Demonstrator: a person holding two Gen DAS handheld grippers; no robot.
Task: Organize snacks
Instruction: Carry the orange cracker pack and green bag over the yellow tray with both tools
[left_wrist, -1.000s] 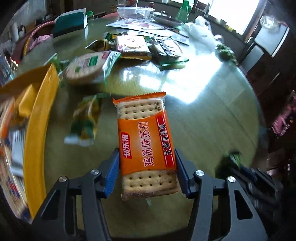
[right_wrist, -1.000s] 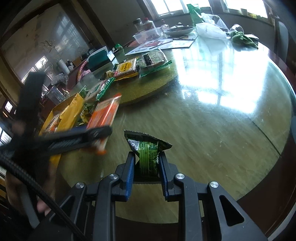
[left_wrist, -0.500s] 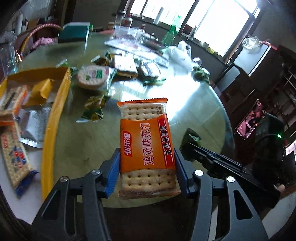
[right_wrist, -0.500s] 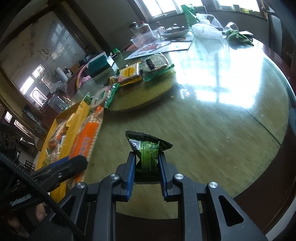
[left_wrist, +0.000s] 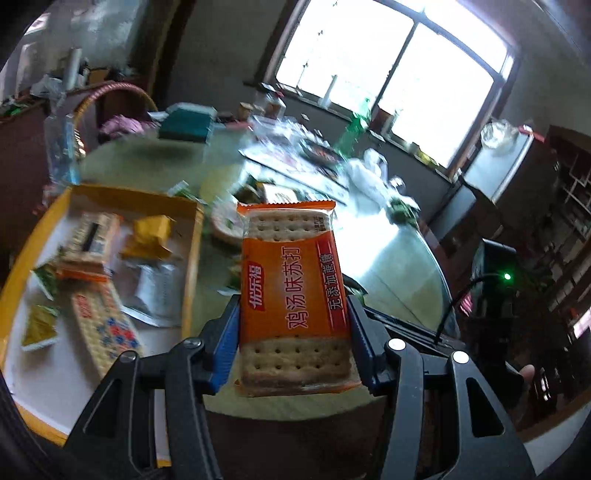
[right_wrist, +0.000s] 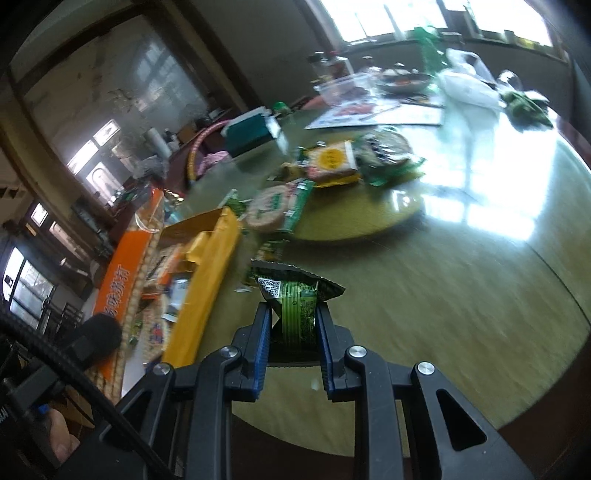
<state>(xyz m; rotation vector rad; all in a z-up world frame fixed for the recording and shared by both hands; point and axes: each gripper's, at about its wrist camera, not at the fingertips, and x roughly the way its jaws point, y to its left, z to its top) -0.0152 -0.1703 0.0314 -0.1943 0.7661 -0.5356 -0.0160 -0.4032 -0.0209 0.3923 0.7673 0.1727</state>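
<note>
My left gripper (left_wrist: 293, 332) is shut on an orange cracker pack (left_wrist: 291, 291), held upright above the near edge of the round table. To its left lies the yellow box (left_wrist: 194, 258), open, with several snack packs inside. My right gripper (right_wrist: 292, 332) is shut on a small green snack packet (right_wrist: 297, 299), lifted over the table just right of the yellow box (right_wrist: 210, 280). The orange cracker pack (right_wrist: 120, 280) in the left gripper shows at the left of the right wrist view. More snack packs (right_wrist: 332, 162) lie on the turntable.
A green turntable (right_wrist: 388, 218) sits mid-table with a round cracker pack (right_wrist: 273, 206) at its edge. A teal box (right_wrist: 247, 131), papers (right_wrist: 373, 110), a clear container and a white bag (right_wrist: 469, 88) crowd the far side. A dark cabinet (left_wrist: 554, 258) stands to the right.
Both grippers have risen with their packs still gripped. The left one moved back and tilted up, so the open yellow box and the window now show. The right view shifted toward the box.
</note>
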